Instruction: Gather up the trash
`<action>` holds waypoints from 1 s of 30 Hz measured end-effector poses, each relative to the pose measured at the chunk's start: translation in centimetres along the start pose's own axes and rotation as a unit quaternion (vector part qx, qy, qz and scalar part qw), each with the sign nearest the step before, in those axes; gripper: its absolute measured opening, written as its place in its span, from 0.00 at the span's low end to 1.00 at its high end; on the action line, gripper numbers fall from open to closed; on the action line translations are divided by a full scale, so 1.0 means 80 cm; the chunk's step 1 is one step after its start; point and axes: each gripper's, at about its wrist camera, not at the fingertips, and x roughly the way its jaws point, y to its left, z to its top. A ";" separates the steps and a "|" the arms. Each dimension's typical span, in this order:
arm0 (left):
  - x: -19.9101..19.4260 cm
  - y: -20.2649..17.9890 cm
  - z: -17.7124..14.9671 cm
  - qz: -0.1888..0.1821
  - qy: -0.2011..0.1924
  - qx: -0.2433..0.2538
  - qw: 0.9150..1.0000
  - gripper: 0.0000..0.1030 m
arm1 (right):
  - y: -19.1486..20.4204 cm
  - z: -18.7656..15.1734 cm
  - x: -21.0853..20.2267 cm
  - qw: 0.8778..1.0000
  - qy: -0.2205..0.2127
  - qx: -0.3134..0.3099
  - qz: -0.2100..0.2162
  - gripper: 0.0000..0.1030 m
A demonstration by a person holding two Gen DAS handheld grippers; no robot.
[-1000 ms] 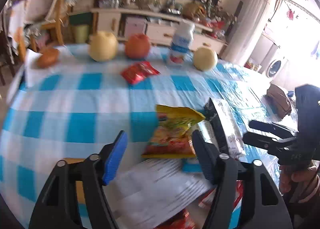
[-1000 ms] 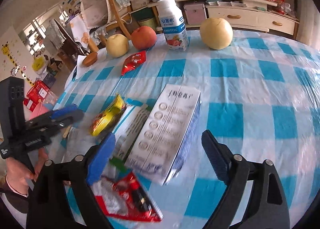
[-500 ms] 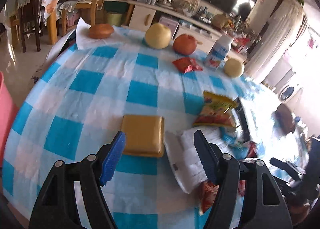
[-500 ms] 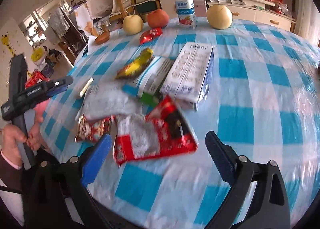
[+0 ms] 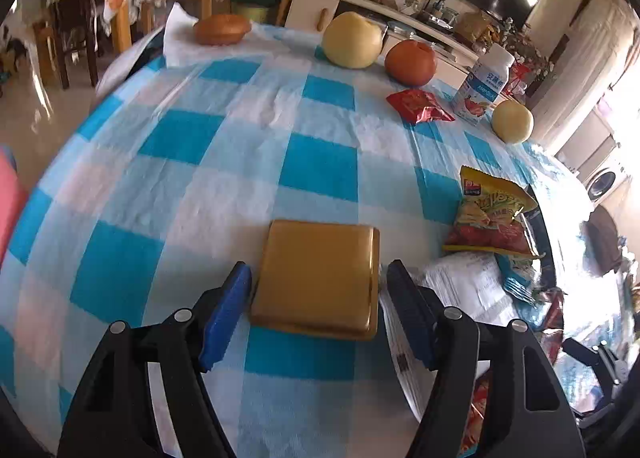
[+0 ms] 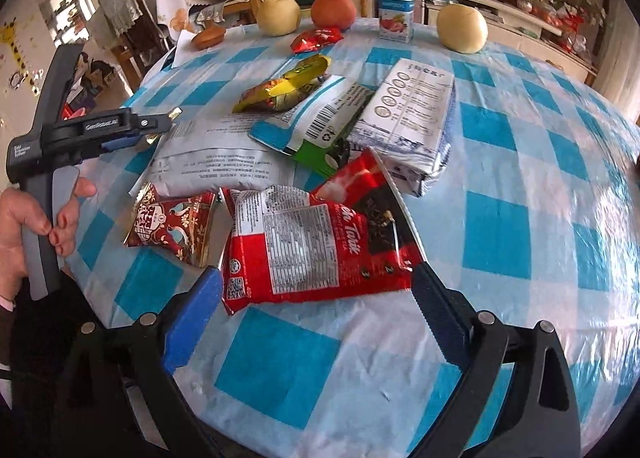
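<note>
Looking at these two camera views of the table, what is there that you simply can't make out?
- Left wrist view: the wrappers at the right edge wash out in window glare.
- Left wrist view: the white printed bag is partly behind the left gripper's finger.
- Right wrist view: the gold square box shows only a corner past the other gripper.
- Right wrist view: small print on the white carton is too small to read.
- Neither view shows a trash bin.

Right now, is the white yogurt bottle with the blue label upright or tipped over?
Upright. The white yogurt bottle with the blue label stands on its base on the blue checked tablecloth, white cap on top, label reading level.
</note>
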 end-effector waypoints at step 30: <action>-0.040 -0.016 0.019 -0.004 -0.065 0.006 0.998 0.59 | -0.024 0.007 -0.001 0.982 -0.028 0.149 0.113 0.96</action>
